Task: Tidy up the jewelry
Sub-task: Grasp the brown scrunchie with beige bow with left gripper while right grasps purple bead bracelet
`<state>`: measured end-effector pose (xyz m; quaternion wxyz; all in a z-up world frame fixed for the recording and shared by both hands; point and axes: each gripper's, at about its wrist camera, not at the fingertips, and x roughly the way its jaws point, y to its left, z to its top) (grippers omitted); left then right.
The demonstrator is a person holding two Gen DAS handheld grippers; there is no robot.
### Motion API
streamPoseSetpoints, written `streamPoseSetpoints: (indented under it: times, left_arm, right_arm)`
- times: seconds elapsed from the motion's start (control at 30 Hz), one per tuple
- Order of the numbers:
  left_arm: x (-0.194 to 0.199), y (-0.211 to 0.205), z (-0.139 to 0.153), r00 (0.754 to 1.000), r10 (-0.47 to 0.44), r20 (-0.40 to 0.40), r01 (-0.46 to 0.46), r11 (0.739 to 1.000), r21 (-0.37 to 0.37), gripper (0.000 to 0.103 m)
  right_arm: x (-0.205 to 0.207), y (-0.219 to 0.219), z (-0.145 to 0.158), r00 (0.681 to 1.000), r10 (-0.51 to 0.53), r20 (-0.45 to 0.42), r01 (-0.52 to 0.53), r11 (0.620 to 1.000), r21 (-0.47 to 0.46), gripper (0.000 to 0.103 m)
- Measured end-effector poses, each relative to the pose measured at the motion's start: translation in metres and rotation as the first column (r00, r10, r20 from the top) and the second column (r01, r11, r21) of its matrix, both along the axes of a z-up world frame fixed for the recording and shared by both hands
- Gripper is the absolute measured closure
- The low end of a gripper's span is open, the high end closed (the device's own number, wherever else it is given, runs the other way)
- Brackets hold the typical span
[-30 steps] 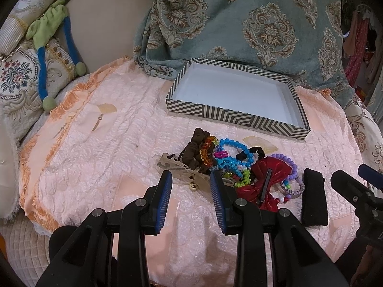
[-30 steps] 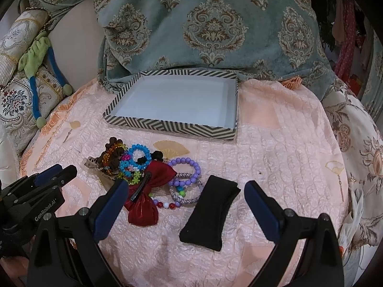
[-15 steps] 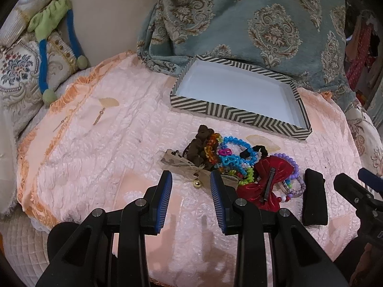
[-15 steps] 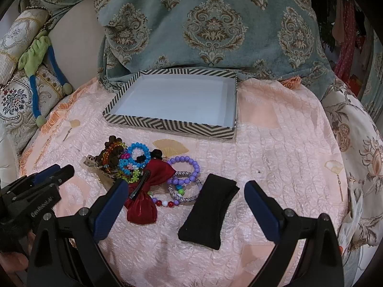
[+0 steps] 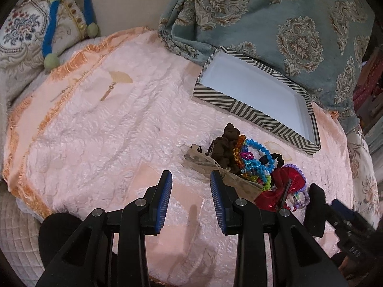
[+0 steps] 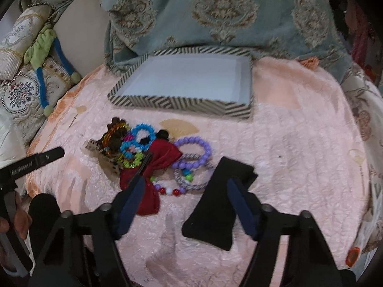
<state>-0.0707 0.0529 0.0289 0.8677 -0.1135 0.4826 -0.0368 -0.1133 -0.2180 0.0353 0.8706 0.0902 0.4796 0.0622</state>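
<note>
Spread over the whole surface, a pale pink quilted cloth with an orange fringe. At its far edge, pushed against a teal damask-patterned fabric, an empty shallow tray with a black-and-white zigzag rim and white floor. Beyond the left edge, embroidered cream cushions and a green-and-blue soft toy with pom-pom ends; at the far right, blurred red clothing, too indistinct to tell more.

Near the middle, just in front of the tray, a tight heap of jewelry and hair pieces: brown scrunchie, leopard-print hair claw, blue beaded bracelet, shiny red bow clip, purple beaded bracelet, grey braided bangle. Touching the heap's right side, a black folded fabric band.

Left hand-held gripper – released, jaws apart over bare cloth, nothing between them, the hair claw just beside its right finger. Right hand-held gripper – closing, jaws still wide; left finger over the red bow, right finger over the black band's right edge, not yet pressing on it.

Against a second ago: right jaws narrower and lower, closer to the band. Left view swung leftward and rolled, heap now sitting right of the jaws rather than ahead. Jewelry itself unmoved.
</note>
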Motion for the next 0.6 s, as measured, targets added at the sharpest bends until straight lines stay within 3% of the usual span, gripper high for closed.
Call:
streamPoseSetpoints:
  times: [0.13,0.3,0.43,0.6]
  left_arm:
    - [0.013,0.006,-0.011,0.998,0.007,-0.061,-0.014,0.994,-0.108,0.086]
    - [0.026,0.000,-0.023,0.995,0.018,-0.100,-0.037,0.983,-0.182,0.086]
    - [0.037,-0.007,-0.035,0.992,0.017,-0.126,-0.039,0.984,-0.172,0.086]
    - [0.050,-0.008,-0.046,0.990,0.031,-0.138,-0.048,0.991,-0.126,0.086]
  right_arm:
    - [0.003,0.001,-0.006,1.000,0.003,-0.007,-0.003,1.000,0.012,0.033]
    - [0.012,-0.002,-0.010,1.000,0.005,-0.007,-0.005,1.000,0.023,0.032]
    - [0.023,-0.009,-0.014,1.000,0.011,0.011,-0.011,1.000,-0.007,0.033]
    - [0.048,-0.019,-0.023,1.000,0.022,0.004,-0.022,0.998,-0.056,0.043]
